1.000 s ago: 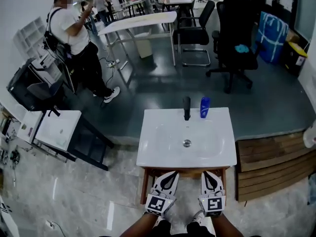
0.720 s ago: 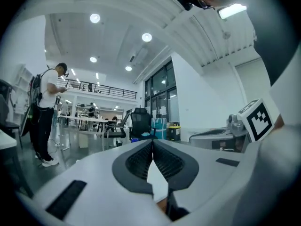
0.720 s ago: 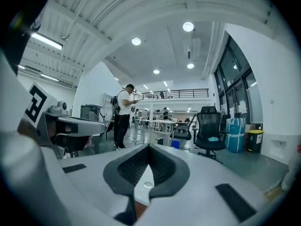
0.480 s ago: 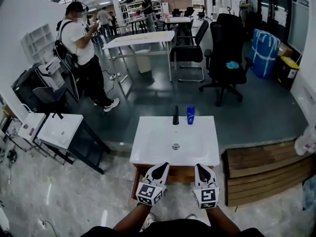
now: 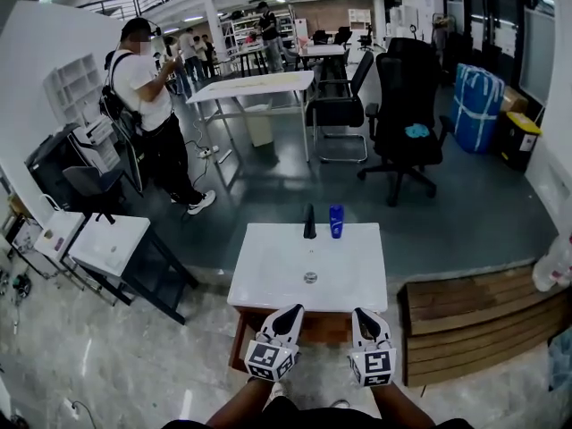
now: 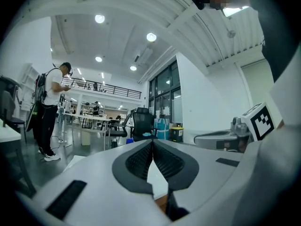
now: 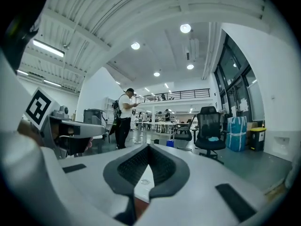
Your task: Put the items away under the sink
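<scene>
I judge that I am at the very start of the job, with nothing picked up. My left claw (image 5: 294, 310) and my right claw (image 5: 361, 313) hang side by side at the near edge of the sink (image 5: 268, 280), both pointing roughly level across it. Each gripper view shows the ribbed pads pressed together at the tips with nothing between them, so both claws are closed and empty.

The only item I can see to put away is the bottle (image 5: 336, 221). It stands upright at the far edge of the sink, just to the right of the black tap (image 5: 309, 222) and apart from it. It is blue, slim and taller than it is wide. Any label or cap is too small for me to make out.

Next I think one claw must open, reach over the basin to the far edge and close on the bottle's sides without knocking the tap. The right claw sits closer to it. After that the bottle has to go down into the wooden cabinet (image 5: 308, 327) below the sink. I cannot tell from here whether its front is open or has a door.
</scene>
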Motion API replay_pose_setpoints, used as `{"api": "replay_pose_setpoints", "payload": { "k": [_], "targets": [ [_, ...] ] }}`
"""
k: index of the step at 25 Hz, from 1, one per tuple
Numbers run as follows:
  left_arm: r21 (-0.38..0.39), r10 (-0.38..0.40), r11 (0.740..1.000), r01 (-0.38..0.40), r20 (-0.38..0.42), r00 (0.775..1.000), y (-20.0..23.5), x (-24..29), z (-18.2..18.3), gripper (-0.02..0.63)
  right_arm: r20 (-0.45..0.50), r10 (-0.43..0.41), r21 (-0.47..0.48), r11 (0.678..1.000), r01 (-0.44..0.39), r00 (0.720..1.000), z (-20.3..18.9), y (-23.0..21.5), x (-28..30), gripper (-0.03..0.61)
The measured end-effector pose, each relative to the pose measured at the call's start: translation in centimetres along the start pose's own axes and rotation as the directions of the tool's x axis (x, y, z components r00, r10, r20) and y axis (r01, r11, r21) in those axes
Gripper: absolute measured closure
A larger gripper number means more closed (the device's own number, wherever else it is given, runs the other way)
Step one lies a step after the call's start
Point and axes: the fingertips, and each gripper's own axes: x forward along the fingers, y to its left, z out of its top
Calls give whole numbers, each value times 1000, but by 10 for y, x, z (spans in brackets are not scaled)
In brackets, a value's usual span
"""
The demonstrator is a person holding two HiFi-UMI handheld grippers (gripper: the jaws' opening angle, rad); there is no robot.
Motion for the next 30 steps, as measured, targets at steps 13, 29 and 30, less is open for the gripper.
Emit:
{"api": "replay_pose_setpoints", "payload": {
  "k": [13,29,30],
  "targets": [
    [33,-13,999,12,29,999,66,68,20,593,16,-44,-10,999,45,999,18,-27,91,558],
    [65,-92,994,91,11,996,176,154,27,592,-33,-125,4,992,126,992,11,-40,236,558],
    [62,-94,994,93,6,996,182,156,25,592,-39,-129,2,992,130,991,8,-41,242,558]
  ]
}}
